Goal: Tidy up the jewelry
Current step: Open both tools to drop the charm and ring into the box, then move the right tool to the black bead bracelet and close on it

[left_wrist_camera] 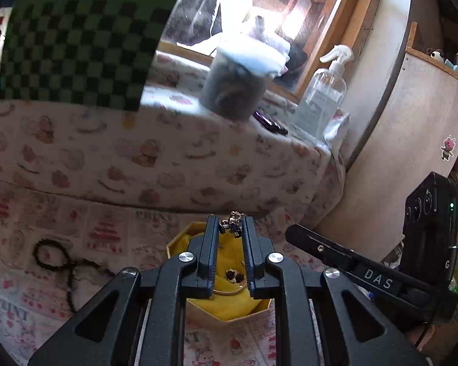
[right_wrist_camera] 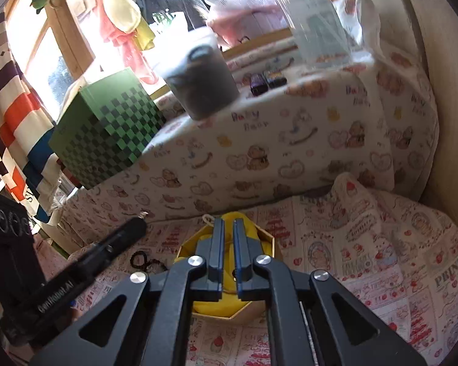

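Observation:
My left gripper (left_wrist_camera: pixel 230 224) is shut on a small silver charm (left_wrist_camera: pixel 232 220), pinched at the very tips of its fingers. It hangs over a hexagonal cardboard box (left_wrist_camera: pixel 244 315) lined with yellow cloth. A few small dark pieces (left_wrist_camera: pixel 233 275) and a thin gold ring (left_wrist_camera: pixel 232 290) lie inside the box. In the right wrist view, my right gripper (right_wrist_camera: pixel 228 224) is shut with nothing in it, above the same box (right_wrist_camera: pixel 268 236). The left gripper (right_wrist_camera: pixel 140 222) comes in from the left there. A black bead bracelet (left_wrist_camera: pixel 53 257) lies on the printed cloth left of the box.
Behind the box rises a ledge draped in bear-print cloth (right_wrist_camera: pixel 259 158). On it stand a green checkered box (right_wrist_camera: pixel 107 131), a grey tub with a white lid (right_wrist_camera: pixel 204 82), a clear spray bottle (left_wrist_camera: pixel 320 100) and dark pens (right_wrist_camera: pixel 267 80). A pale curved panel (left_wrist_camera: pixel 381 152) closes the right side.

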`<state>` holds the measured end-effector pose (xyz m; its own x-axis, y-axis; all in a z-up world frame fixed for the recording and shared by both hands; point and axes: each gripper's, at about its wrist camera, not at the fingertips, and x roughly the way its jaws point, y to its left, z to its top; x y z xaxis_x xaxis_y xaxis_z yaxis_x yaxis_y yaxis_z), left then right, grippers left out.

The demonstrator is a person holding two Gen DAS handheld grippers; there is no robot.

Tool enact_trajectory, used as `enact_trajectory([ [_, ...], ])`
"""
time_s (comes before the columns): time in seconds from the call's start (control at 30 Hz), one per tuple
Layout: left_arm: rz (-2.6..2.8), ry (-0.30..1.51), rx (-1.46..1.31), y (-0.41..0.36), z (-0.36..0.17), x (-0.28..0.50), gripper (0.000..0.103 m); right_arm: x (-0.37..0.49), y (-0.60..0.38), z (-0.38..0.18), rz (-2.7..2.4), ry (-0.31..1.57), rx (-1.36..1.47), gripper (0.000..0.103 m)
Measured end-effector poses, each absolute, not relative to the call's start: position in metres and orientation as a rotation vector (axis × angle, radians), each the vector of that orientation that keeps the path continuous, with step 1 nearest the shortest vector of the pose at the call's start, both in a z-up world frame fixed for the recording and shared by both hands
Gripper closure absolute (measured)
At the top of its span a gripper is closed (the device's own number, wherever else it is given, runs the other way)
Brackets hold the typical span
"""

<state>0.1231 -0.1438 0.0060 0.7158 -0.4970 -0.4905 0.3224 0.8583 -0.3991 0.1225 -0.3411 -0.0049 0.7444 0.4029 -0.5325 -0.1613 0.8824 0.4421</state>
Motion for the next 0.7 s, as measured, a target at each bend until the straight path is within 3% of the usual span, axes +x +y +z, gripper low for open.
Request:
enact_trajectory([
  [0.17,-0.454,0.663,-0.259,-0.155,-0.002,0.127,0.089,0.124,-0.345,-0.009,0.303,0.68,0.409,0.096],
  [0.2,-0.444,0.662,-0.26,-0.155,-0.003,0.127,0.084,0.125,-0.346,-0.009,0.303,0.683,0.418,0.095],
  [0.3,-0.417,0.654,-0.257,-0.153,0.001,0.126,0.079,0.125,-0.35,-0.008,0.312,0.681,0.439,0.082],
  [0.53,-0.3,0.587,-0.209,-0.135,0.021,0.113,0.074,0.12,-0.346,-0.003,0.324,0.665,0.415,0.081],
  [0.6,-0.267,0.556,-0.196,-0.127,0.03,0.106,0.065,0.118,-0.344,-0.001,0.328,0.657,0.405,0.075],
  [0.7,-0.223,0.5,-0.147,-0.113,0.039,0.089,0.059,0.116,-0.34,0.002,0.328,0.646,0.387,0.074],
])
